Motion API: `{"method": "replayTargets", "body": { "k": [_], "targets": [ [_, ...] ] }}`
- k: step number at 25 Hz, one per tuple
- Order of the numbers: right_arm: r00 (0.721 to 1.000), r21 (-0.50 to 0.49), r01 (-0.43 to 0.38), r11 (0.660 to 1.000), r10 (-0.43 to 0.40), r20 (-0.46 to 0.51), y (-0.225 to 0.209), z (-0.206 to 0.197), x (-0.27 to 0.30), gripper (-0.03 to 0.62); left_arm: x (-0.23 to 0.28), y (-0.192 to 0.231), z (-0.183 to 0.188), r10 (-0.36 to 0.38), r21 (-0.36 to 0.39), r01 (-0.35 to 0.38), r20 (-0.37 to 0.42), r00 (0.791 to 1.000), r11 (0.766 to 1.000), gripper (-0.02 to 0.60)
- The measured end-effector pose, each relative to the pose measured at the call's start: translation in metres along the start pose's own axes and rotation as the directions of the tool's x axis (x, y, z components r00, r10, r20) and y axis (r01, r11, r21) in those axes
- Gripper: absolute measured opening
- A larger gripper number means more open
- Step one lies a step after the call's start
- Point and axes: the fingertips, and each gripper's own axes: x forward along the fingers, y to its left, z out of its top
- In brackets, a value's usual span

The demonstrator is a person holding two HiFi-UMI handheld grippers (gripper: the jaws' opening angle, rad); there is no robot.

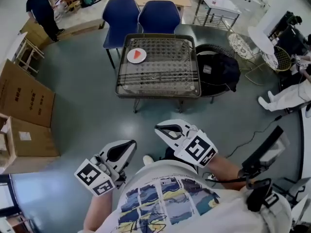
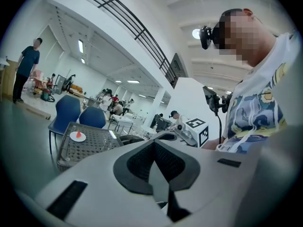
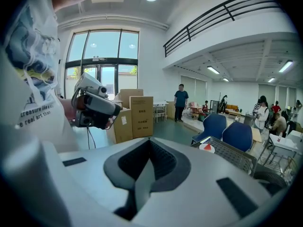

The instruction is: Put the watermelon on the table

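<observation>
Jaws of both the left gripper (image 1: 127, 147) and right gripper (image 1: 163, 129) are pressed together on nothing at the frame's bottom, well apart from the table (image 1: 158, 94), where the watermelon (image 1: 138, 54) already sits on a plate (image 1: 130, 58) at upper centre, so the task looks done.

Left grey-and-white gripper (image 1: 125, 149) and right grey-and-white gripper (image 1: 165, 130) side by side near the chest, jaws together (both empty)

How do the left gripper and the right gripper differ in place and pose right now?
In the head view the left gripper sits nearer the person's body, the right gripper further ahead toward the table. The left gripper's tip leans rightward, the right gripper's leftward. Both are shut and empty.
</observation>
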Motion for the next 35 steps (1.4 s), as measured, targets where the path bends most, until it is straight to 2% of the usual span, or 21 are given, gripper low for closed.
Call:
{"method": "replayTargets", "body": {
  "k": [5,11,15,27,32,35],
  "targets": [
    [1.0,-0.002,0.003,1.0,-0.003,-0.001,0.001,-0.001,-0.001,0.011,0.008,0.003,-0.006,-0.019,0.004,0.019,-0.014,1.0,1.0,0.009],
    [1.0,-0.016,-0.001,1.0,0.001,-0.004,0.002,0.004,0.002,0.011,0.008,0.008,-0.007,-0.015,0.001,0.015,-0.019,1.0,1.0,0.009],
    [1.0,-0.028,-0.012,1.0,0.012,-0.009,0.015,0.002,0.003,0.011,0.001,0.004,-0.018,-0.012,-0.008,0.012,-0.034,0.999,1.0,0.009],
    [0.999,-0.045,-0.035,0.998,0.034,-0.022,0.018,-0.005,0.001,0.011,0.007,0.007,-0.035,0.007,-0.024,-0.008,-0.053,0.999,1.0,0.009],
    [0.999,-0.045,-0.033,0.998,0.032,-0.043,0.036,-0.003,0.011,0.011,-0.012,0.007,-0.039,0.001,-0.025,-0.003,-0.054,0.999,1.0,0.009],
    [0.998,-0.047,-0.039,0.998,0.037,-0.052,0.031,-0.002,0.011,0.011,-0.008,0.011,-0.04,0.007,-0.033,-0.009,-0.062,0.998,0.999,0.009]
  ]
}}
